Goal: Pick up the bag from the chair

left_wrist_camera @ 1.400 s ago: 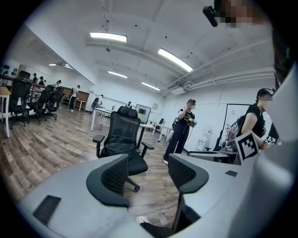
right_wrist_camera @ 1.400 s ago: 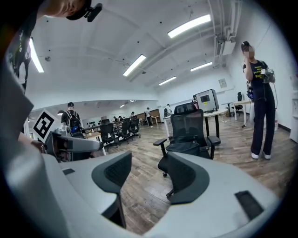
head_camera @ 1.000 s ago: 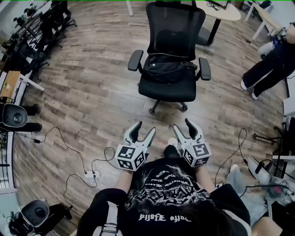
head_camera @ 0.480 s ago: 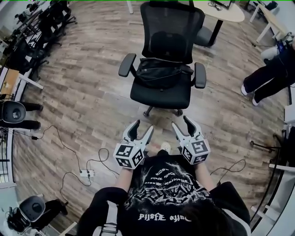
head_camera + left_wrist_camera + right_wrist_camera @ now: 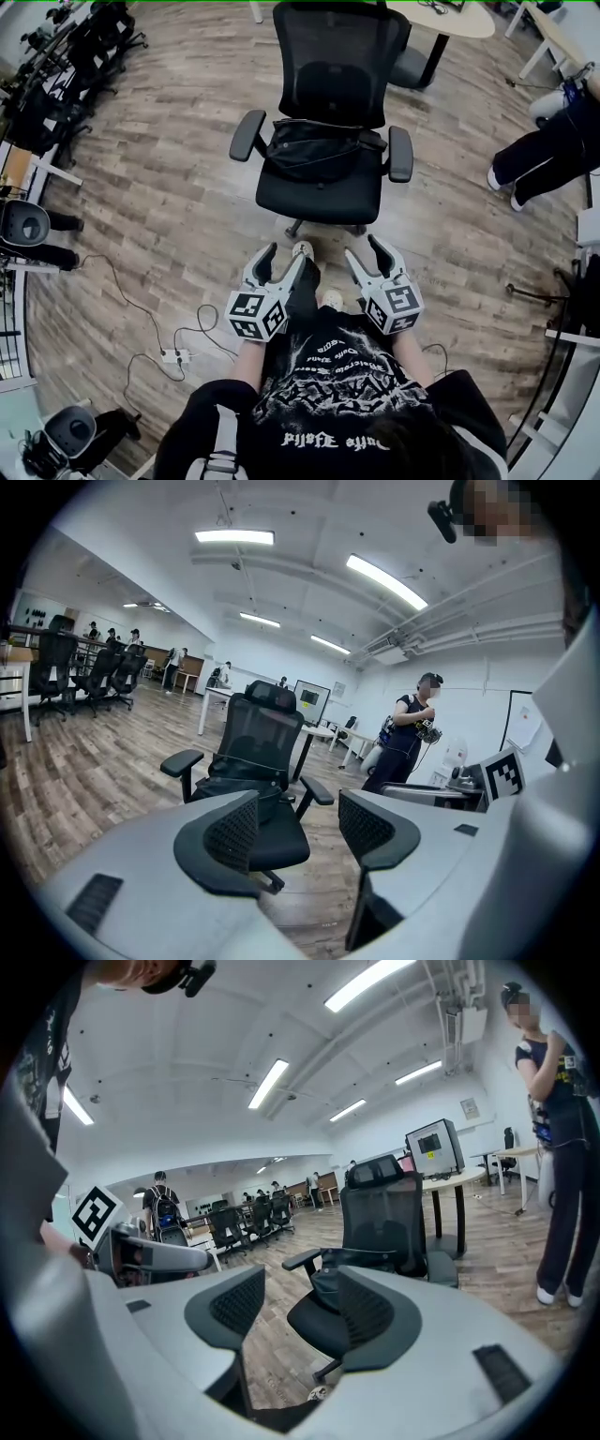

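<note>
A black bag point(image 5: 315, 148) lies on the seat of a black mesh office chair point(image 5: 336, 66), against the backrest. The same bag point(image 5: 228, 789) shows in the left gripper view, partly behind the jaws, and the bag point(image 5: 328, 1287) shows in the right gripper view. My left gripper point(image 5: 281, 264) is held open just short of the chair's front edge, nothing between its fingers. My right gripper point(image 5: 364, 253) is beside it, also open and empty. Both point at the chair, well short of the bag.
A round white table point(image 5: 441, 19) stands behind the chair. A person in dark trousers point(image 5: 548, 141) stands at the right. Cables and a power strip point(image 5: 171, 355) lie on the wooden floor at the left. Several chairs and equipment point(image 5: 56, 84) line the left side.
The person has stepped toward the chair, which now sits closer in the head view. Both grippers have advanced with the body and stay open.
</note>
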Motion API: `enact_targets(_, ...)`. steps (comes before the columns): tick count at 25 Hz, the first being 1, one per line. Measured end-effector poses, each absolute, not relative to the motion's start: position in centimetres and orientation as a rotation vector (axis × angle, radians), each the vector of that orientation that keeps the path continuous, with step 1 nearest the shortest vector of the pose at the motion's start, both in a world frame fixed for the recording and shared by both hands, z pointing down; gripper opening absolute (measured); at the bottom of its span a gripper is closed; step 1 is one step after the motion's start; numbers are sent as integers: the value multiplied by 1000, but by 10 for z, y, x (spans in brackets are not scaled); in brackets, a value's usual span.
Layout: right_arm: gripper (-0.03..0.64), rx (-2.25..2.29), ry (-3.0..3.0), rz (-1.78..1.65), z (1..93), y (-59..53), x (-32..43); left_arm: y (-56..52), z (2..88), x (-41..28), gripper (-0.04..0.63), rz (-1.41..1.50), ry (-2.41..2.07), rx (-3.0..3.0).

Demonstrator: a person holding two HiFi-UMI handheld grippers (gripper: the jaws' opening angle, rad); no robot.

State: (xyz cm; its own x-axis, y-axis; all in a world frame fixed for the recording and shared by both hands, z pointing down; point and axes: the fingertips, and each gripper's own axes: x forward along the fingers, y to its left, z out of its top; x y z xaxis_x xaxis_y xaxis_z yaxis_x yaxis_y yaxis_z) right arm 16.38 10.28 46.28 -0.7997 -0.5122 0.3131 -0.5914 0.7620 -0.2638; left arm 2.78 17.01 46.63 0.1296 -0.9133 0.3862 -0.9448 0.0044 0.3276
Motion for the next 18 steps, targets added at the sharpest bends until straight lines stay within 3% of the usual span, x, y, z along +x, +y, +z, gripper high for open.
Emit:
enact_targets(9, 255, 1001, -2678, 512, 467, 34, 155, 94, 485, 2, 272, 128, -1705, 1968)
enact_targets(18, 255, 1056, -2624, 485, 473, -61, 100, -15, 486, -54, 272, 179, -1643, 2057)
